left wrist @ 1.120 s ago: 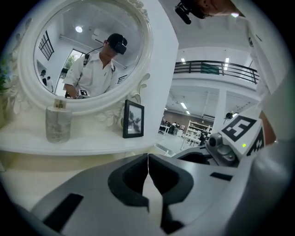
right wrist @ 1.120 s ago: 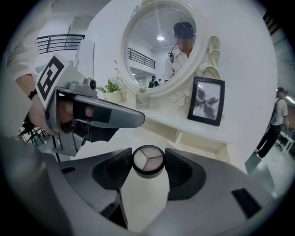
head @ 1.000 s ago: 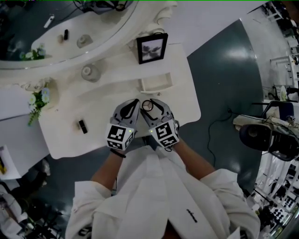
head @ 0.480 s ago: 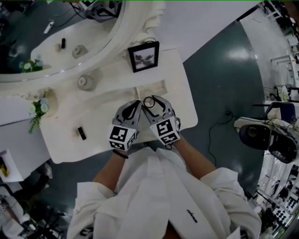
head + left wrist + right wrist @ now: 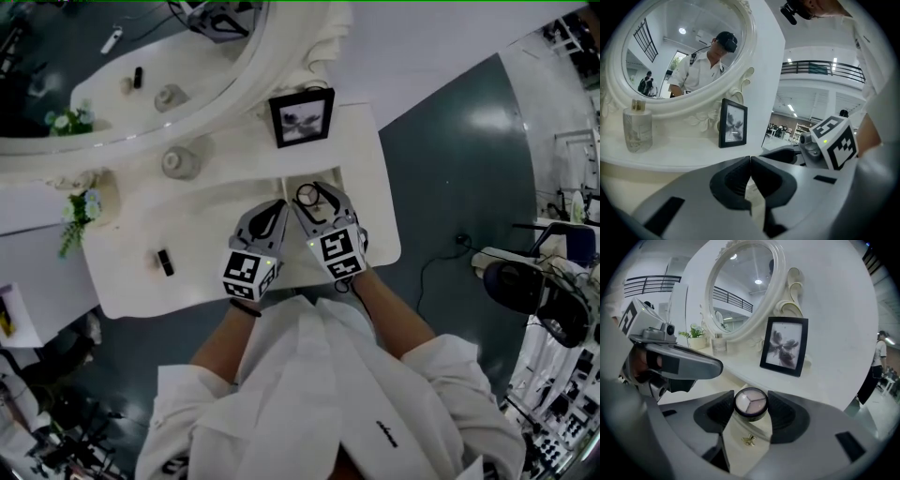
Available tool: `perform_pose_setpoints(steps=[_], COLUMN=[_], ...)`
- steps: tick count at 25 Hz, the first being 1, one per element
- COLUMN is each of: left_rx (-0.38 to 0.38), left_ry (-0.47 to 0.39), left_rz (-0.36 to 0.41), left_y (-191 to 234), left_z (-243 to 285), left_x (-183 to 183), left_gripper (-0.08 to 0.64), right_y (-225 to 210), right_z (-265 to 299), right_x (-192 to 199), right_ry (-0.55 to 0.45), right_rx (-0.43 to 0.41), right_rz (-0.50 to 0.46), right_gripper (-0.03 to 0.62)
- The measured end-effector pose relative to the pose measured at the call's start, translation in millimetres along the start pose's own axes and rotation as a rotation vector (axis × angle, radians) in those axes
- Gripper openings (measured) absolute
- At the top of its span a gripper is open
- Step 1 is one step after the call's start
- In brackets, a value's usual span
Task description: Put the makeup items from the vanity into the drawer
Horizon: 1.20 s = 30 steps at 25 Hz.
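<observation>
Head view, read with both gripper views: an item being carried to the drawer. The right gripper point(image 5: 310, 191), at frame centre, is clamped on a round eyeshadow compact point(image 5: 307, 195). In the right gripper view its two pads press the dark rim from either side, with the three pale pans facing up. The left gripper point(image 5: 280, 202), just beside it on the left, has its jaws brought together with nothing between them.

Change over the past second: both grippers have travelled up the frame, away from the near edge of the vanity point(image 5: 131, 281) and toward the picture frame point(image 5: 302, 116). The drawer point(image 5: 746, 426) lay open and clear above the jaw tips a second ago and is now largely covered by them. The compact hangs over its near end, above the white front and its gold knob point(image 5: 749, 440). The grip on the compact has not altered during the move.

Reading: the transfer looks nearly complete. What remains for this item is probably a short advance and a release into the drawer. Whether the compact already clears the front panel cannot be told.

Remaining work: a small black makeup tube point(image 5: 166, 262) lies at lower left of the vanity top, well apart from the drawer. A glass bottle point(image 5: 180, 161) stands at upper left.
</observation>
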<state>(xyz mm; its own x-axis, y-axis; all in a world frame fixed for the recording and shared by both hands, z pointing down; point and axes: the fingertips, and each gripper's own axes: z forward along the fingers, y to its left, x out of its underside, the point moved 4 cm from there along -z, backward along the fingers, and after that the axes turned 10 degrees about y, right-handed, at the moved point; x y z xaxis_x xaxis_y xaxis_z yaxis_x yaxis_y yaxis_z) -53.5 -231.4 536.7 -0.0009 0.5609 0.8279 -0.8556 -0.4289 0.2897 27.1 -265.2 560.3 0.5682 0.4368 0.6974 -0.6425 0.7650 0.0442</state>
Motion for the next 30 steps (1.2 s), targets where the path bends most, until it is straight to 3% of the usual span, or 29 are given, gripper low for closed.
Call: perform_pose_setpoints(steps=[12,22,30], left_rx=[-0.030,-0.044,-0.058], left_ry=[0.037,0.037,0.034], left_rz=[-0.009,-0.025,-0.035], left_y=[5.3,5.7,10.9], left_z=[34.8,33.3,27.1], left_x=[0.5,2.8,4.9], left_gripper=[0.029,0.029,0.029], right_y=[-7.8,-13.7,-12.7], right_z=[4.4,13.0,11.8], right_x=[6.9,8.0,9.2], right_ry=[0.012,0.011,-0.026], right_rx=[-0.001,-0.006,0.006], right_rz=[0.016,0.074,0.061], right_gripper=[0.239,0.241,0.244])
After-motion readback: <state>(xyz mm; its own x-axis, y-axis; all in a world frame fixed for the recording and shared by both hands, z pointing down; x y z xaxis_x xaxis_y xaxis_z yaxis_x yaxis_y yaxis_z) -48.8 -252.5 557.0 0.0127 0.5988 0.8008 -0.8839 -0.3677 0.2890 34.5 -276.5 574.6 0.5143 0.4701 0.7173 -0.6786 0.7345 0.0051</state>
